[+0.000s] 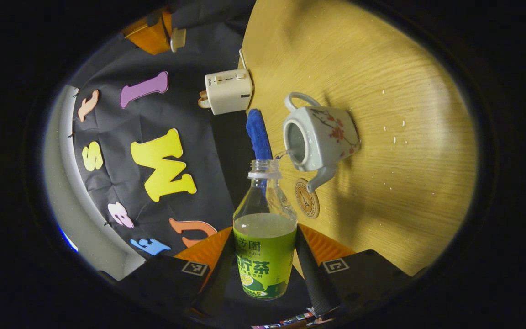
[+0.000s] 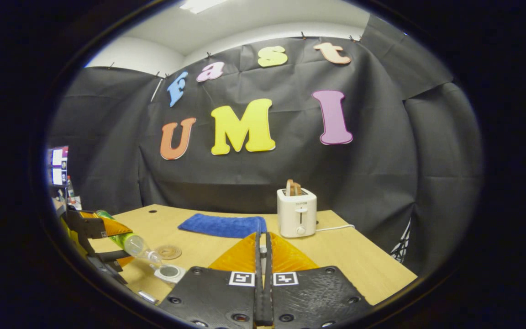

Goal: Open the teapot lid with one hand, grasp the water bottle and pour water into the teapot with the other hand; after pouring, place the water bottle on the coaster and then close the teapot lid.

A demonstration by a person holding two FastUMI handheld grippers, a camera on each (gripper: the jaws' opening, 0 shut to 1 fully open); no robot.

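My left gripper (image 1: 265,237) is shut on a green-labelled water bottle (image 1: 265,256), uncapped and tipped over. A thin stream of water (image 1: 283,154) runs from its neck into the open white flowered teapot (image 1: 322,137) on the wooden table (image 1: 381,91). A round coaster (image 1: 307,198) lies beside the teapot's spout. In the right gripper view, the tilted bottle (image 2: 128,243) and the teapot's open mouth (image 2: 169,273) sit low at the left, with the coaster (image 2: 168,252) behind. My right gripper (image 2: 263,244) is raised above the table, pinched on a small pale bit of the teapot lid (image 2: 263,250).
A white toaster (image 2: 296,212) with toast stands at the back of the table, its cord trailing to the right. A blue towel (image 2: 222,225) lies flat to its left. The same toaster (image 1: 228,91) and towel (image 1: 258,132) show beyond the teapot in the left gripper view.
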